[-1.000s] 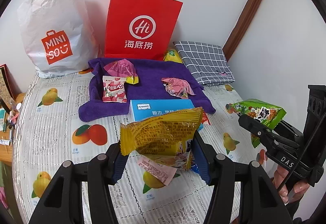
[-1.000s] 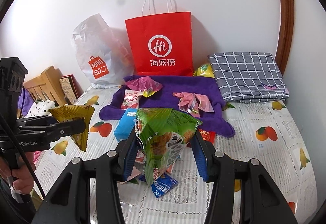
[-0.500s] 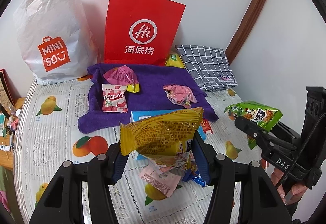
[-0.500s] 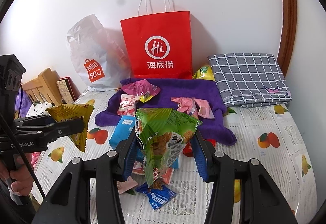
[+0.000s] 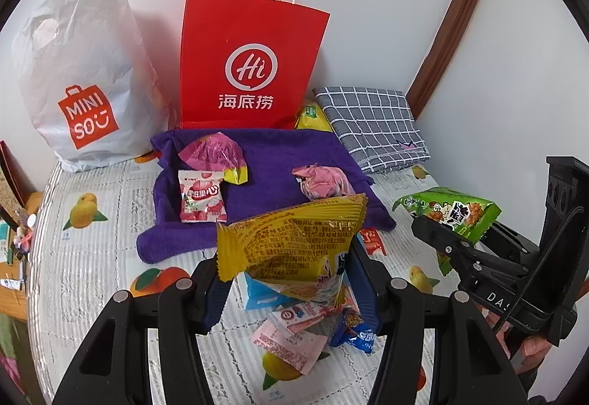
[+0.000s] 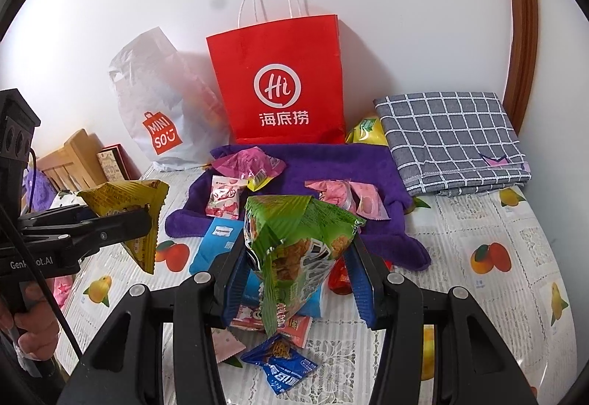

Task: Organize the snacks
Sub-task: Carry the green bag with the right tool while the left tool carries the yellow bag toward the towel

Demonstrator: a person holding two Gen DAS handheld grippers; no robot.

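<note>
My left gripper [image 5: 289,289] is shut on a yellow snack bag [image 5: 294,243], held above the table; the same bag [image 6: 129,217] shows at the left of the right wrist view. My right gripper [image 6: 300,289] is shut on a green snack bag [image 6: 298,247], also seen at the right of the left wrist view [image 5: 452,212]. Below them lie a blue box [image 6: 217,243], a pink packet [image 5: 291,342] and a small blue packet [image 6: 283,364]. On the purple towel [image 5: 279,155] rest pink candy bags [image 5: 202,199] [image 5: 324,180].
A red paper bag [image 5: 250,63] and a white plastic bag [image 5: 81,74] stand against the back wall. A folded grey checked cloth [image 5: 371,121] lies at the back right, with a yellow pack [image 5: 311,116] beside it. A person's hand [image 6: 33,320] grips the left handle.
Both grippers with their bags have pulled back toward me, so the loose packets on the table now show beneath them. Neither grip has changed.
</note>
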